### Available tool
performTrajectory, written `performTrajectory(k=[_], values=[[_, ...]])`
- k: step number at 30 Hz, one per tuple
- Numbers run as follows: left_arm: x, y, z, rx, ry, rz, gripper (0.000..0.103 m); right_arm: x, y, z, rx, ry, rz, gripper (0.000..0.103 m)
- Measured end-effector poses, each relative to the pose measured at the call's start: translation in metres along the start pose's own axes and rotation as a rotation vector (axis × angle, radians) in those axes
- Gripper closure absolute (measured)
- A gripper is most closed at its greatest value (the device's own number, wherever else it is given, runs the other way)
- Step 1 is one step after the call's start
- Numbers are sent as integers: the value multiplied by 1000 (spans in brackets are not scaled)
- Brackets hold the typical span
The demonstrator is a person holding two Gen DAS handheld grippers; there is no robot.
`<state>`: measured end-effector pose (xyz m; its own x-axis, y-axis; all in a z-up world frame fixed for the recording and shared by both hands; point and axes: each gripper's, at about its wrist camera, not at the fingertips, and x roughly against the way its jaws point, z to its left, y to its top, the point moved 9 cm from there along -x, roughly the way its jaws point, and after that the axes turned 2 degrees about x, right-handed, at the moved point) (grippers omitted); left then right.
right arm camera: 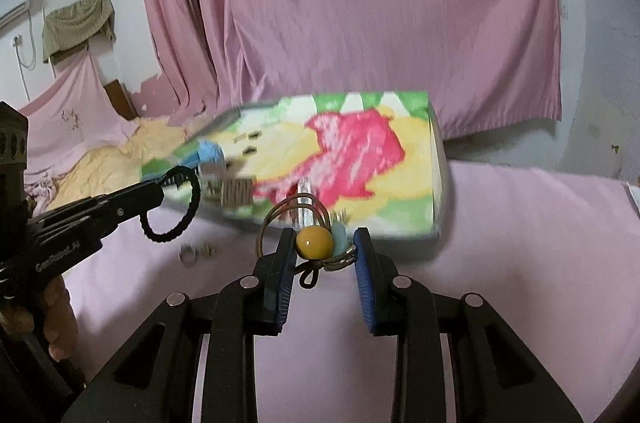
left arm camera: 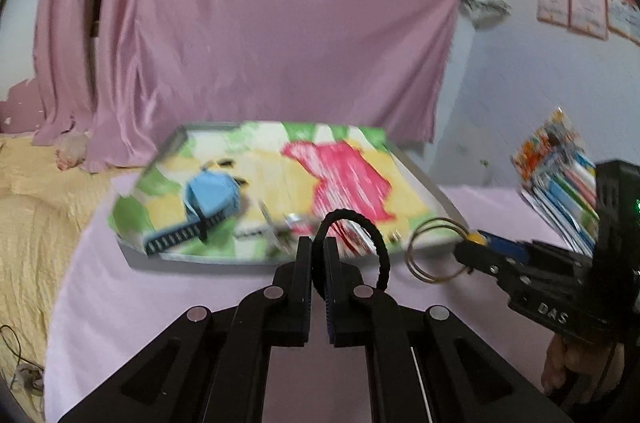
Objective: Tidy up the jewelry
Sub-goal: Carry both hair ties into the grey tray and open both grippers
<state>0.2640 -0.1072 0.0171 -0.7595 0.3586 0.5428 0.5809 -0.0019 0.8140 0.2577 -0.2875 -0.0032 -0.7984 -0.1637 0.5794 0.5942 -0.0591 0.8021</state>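
A matt braided black band (left arm camera: 352, 243), thin metal wire bangle (right arm camera: 296, 219) with glossy yellow bead (right arm camera: 314, 242), over smooth pink cloth surface (right arm camera: 520, 263).

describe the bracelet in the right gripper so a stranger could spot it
Start at the colourful tray on the pink cloth; just before its near edge is the right gripper. Between its fingers sits the wire bangle, marked by a yellow bead, unlike the black braided loop.

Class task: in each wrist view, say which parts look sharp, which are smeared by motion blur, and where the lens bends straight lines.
Left wrist view: left gripper and black band sharp; tray smeared; dark rounded corners.
Right wrist view: right gripper and yellow bead crisp; tray blurred, curtain bowed.
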Motion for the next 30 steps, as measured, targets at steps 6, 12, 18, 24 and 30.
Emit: performTrajectory(k=[6, 12, 18, 24, 30], values=[[-15, 23, 23, 47, 58, -43, 98, -19, 23, 7, -31, 26, -39, 77], [-28, 33, 40, 70, 96, -79, 98, -43, 32, 13, -56, 28, -39, 77], [-49, 23, 56, 95, 149, -22, 98, -61, 25, 12, -61, 4, -6, 77], [-63, 11, 64, 92, 191, 46, 97, -74, 17, 11, -62, -2, 37, 77], [-73, 1, 64, 78, 200, 113, 97, -82, 13, 9, -73, -5, 78, 77]])
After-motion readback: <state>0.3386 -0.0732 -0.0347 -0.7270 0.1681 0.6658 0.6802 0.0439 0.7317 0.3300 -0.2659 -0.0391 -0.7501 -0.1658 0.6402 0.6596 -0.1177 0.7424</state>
